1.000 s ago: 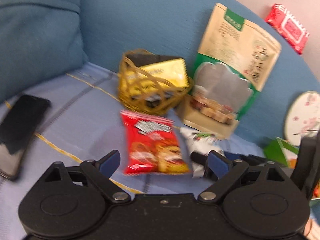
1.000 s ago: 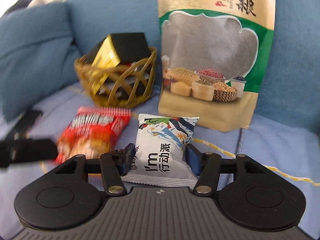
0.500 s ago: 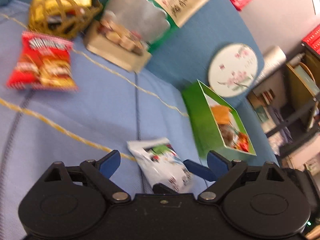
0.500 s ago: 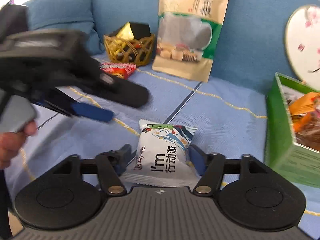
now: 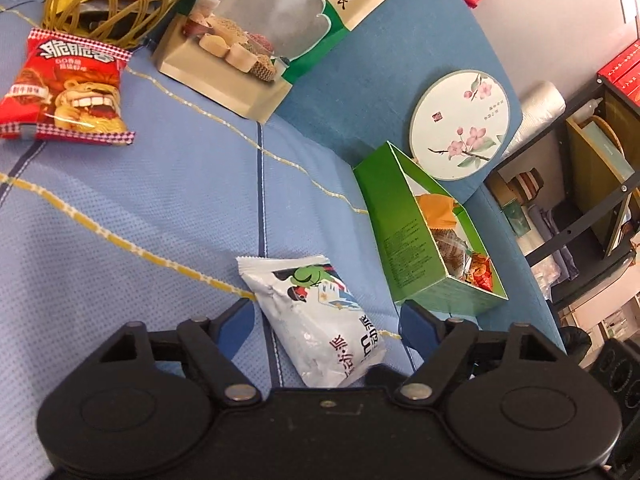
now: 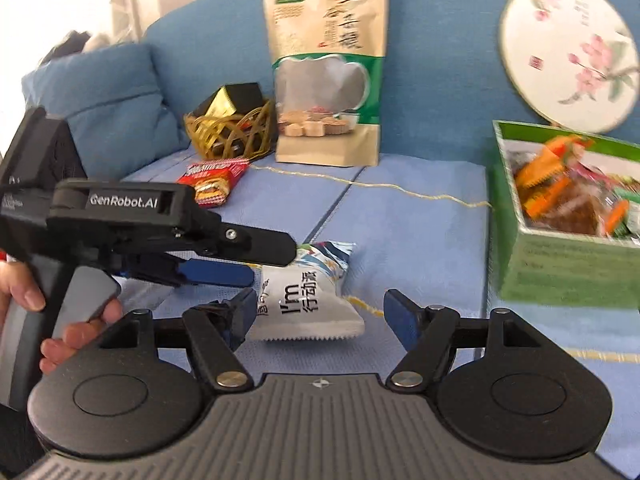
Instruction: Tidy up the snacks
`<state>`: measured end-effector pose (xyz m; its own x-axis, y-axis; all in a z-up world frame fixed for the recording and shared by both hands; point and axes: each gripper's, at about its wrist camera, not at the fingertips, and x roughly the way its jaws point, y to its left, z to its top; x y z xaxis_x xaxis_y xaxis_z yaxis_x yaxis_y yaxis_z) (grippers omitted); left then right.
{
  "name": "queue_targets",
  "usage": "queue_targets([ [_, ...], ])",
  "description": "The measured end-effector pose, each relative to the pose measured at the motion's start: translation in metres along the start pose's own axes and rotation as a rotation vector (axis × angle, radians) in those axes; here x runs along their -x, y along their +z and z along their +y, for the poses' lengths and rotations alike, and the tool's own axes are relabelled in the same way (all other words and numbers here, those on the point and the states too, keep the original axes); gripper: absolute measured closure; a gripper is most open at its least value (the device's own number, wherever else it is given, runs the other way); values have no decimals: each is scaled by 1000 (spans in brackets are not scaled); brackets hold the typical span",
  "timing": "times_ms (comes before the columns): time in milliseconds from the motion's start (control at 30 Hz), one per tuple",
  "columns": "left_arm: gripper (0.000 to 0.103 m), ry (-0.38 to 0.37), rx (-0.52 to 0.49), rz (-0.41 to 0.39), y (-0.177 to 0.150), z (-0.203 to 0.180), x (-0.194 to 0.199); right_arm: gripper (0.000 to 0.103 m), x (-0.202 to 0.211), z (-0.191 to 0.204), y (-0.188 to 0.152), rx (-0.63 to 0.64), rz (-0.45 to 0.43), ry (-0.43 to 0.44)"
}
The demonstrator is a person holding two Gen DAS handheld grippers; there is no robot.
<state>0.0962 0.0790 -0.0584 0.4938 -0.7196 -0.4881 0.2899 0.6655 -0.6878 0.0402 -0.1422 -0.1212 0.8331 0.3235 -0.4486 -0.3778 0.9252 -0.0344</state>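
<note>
Covering nearly the whole scene, a blue sofa [image 6: 420, 216] with a light blue seat cover crossed by yellow stitched lines is seen; a grey wall and dark shelving [image 5: 592, 184] are visible beyond its back. A tall grain pouch [image 6: 328, 68] and a round floral fan [image 6: 568, 48] are leaned against the backrest, and a green box [image 6: 560, 264] of snacks is set on the seat, its right end cut off. A wire basket [image 6: 228, 132] is partly hidden in the left wrist view. A red snack pack [image 5: 66, 88] is laid near the basket. A white snack packet [image 6: 308, 292] is lain on the seat between both grippers' fingers. The right gripper [image 6: 320, 312] is spread fully and grips nothing; the left gripper [image 5: 326, 316] is also held wide apart, its pads clear of the packet.
</note>
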Motion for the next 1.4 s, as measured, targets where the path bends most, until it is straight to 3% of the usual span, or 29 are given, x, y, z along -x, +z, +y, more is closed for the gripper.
queue_targets([
  [167,2,27,-19,-11,0,-2,-7,0,-19,8,2,113,17,35],
  [233,28,61,-53,-11,-2,-6,-10,0,-23,10,1,144,17,45],
  [267,47,80,-76,-10,-3,-7,-13,0,-24,9,-1,144,17,51],
  [333,48,89,-94,-25,-6,-8,-16,0,-26,7,-5,129,2,55],
  [400,60,80,-84,-29,-9,-9,-18,2,-22,3,-10,103,-25,50],
  [467,63,76,-81,-34,-12,-16,-17,6,-15,-1,-12,76,-44,46],
  [533,64,77,-85,-42,-10,-27,-18,24,-10,-4,-8,98,-52,18],
  [600,64,70,-84,-71,-10,-40,-24,27,-5,-11,-3,113,-63,-3],
  [967,64,-57,-274,-167,38,-155,-72,28,56,-81,43,103,-297,-224],
  [1100,64,-102,-298,-140,57,-186,-109,29,60,-122,51,128,-340,-267],
  [1400,60,-158,-384,-39,65,-229,-202,29,55,-188,43,-1,-366,-440],
])
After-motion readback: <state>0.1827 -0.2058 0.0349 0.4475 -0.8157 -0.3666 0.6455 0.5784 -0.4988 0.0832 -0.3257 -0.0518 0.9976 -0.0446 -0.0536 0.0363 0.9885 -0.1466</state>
